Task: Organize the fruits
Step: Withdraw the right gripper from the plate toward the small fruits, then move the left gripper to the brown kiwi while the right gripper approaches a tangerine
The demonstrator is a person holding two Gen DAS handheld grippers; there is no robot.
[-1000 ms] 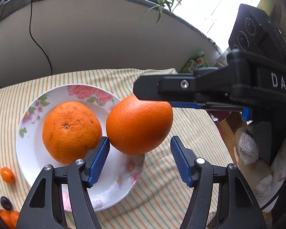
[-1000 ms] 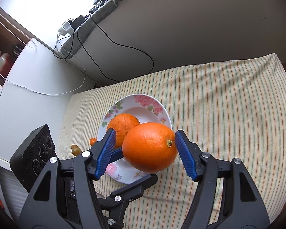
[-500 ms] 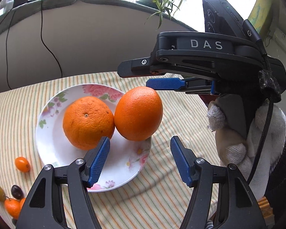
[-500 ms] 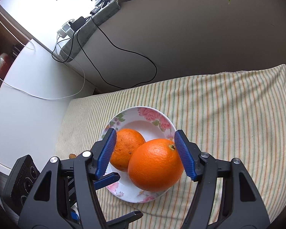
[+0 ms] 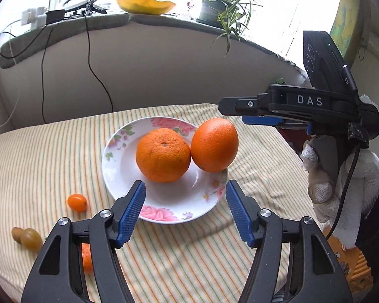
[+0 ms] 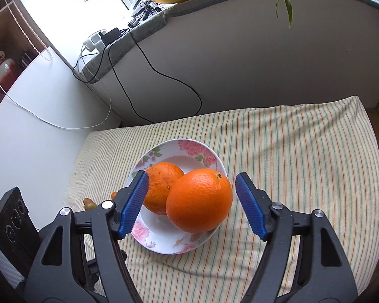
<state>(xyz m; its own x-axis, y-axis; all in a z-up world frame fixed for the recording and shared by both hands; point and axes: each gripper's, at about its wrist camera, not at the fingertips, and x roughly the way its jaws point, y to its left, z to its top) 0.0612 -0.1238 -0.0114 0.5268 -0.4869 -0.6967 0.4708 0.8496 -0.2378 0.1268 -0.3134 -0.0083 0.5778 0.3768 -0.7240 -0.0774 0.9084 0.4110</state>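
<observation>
Since 1 s ago: right gripper let go, backed off, jaws spread. Smooth orange now on plate rim, touching 2nd orange. Left gripper agape, empty. Orange firm, heavyish, rolls; grip at equator.

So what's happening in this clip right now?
A person with two handheld grippers is sorting fruit. Two oranges, a rougher orange and a smoother orange, sit touching on the floral plate. The right gripper is open around the smoother one; the left gripper hovers open. Small tomatoes lie on the striped cloth.
</observation>
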